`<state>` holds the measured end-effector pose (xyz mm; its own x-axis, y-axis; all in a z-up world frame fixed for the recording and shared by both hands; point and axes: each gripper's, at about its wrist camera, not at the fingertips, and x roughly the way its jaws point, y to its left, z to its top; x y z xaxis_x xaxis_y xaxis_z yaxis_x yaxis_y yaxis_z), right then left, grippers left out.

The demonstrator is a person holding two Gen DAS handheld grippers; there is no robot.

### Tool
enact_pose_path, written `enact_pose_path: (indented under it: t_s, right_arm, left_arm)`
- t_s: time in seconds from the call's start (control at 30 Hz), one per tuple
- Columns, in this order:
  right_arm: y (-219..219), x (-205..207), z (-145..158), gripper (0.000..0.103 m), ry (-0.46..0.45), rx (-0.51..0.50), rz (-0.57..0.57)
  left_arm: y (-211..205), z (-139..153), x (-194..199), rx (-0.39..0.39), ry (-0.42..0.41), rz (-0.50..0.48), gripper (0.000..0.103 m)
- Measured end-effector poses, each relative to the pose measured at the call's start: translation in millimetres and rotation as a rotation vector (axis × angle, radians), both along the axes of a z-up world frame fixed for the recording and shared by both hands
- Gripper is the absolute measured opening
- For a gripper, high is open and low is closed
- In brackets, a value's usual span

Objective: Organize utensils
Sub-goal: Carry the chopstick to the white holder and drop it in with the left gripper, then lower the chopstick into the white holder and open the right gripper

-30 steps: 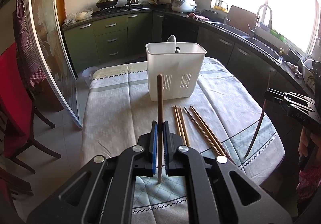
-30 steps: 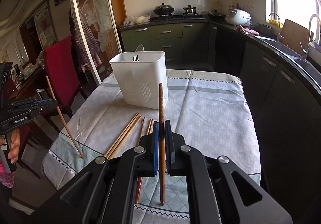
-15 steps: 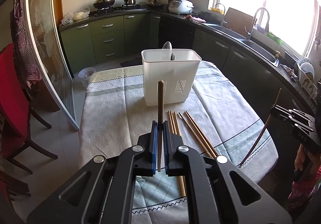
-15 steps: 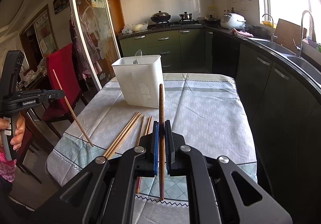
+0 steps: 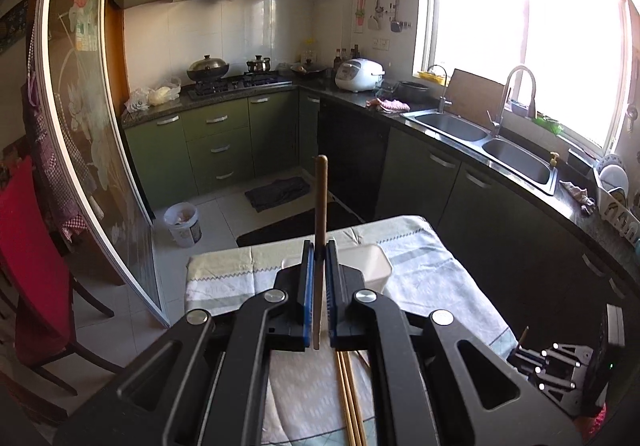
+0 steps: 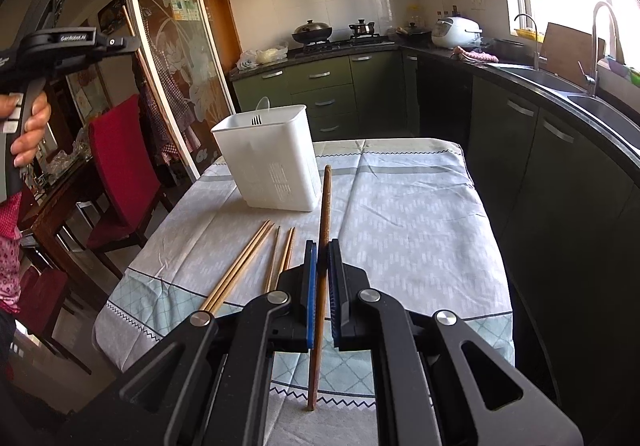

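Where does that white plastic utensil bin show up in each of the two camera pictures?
Left wrist view: the bin sits low at centre, mostly hidden behind the left gripper; only its rim shows.
Right wrist view: the bin stands in full view, left of centre, on the table.
Shared landmark: the rice cooker.

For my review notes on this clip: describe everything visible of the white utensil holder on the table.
The white utensil holder is a tall, rectangular tub of what looks like matte plastic, open at the top, with rows of small drainage slots low on its right-facing wall. It stands upright on the tablecloth, towards the table's far left corner in the right wrist view. Fork tines and a pale rounded spoon bowl rise above its rim. Nothing else touches it; the loose chopsticks lie apart, nearer the camera. In the left wrist view only its rim shows.
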<state>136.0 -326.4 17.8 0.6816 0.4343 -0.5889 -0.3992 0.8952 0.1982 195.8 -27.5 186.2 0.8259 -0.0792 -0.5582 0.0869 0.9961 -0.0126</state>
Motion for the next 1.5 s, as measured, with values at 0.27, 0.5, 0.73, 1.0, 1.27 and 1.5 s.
enact_pose_path:
  t_s: [0.27, 0.5, 0.73, 1.0, 1.27, 1.5]
  right_arm:
    - [-7, 5, -3, 0.007, 0.012, 0.013, -0.006]
    - [-2, 11, 4, 0.007, 0.002, 0.021, 0.008]
    - [18, 25, 42, 0.007, -0.083, 0.026, 0.041]
    - [61, 79, 114, 0.006, -0.189, 0.051, 0.079]
    - [102, 155, 169, 0.006, -0.224, 0.117, 0.032]
    - [130, 216, 133, 0.007, -0.11, 0.069, -0.007]
  left_arm:
    - [-4, 13, 59, 0.012, -0.041, 0.065, 0.005]
    - [1, -43, 106, 0.001, 0.084, 0.076, 0.006]
    - [7, -98, 112, 0.0, 0.218, 0.05, 0.006]
    - [15, -90, 72, 0.015, 0.183, 0.033, 0.012]
    - [22, -94, 15, -0.003, 0.192, -0.018, 0.017]
    - [27, -109, -12, -0.009, 0.228, -0.045, 0.018]
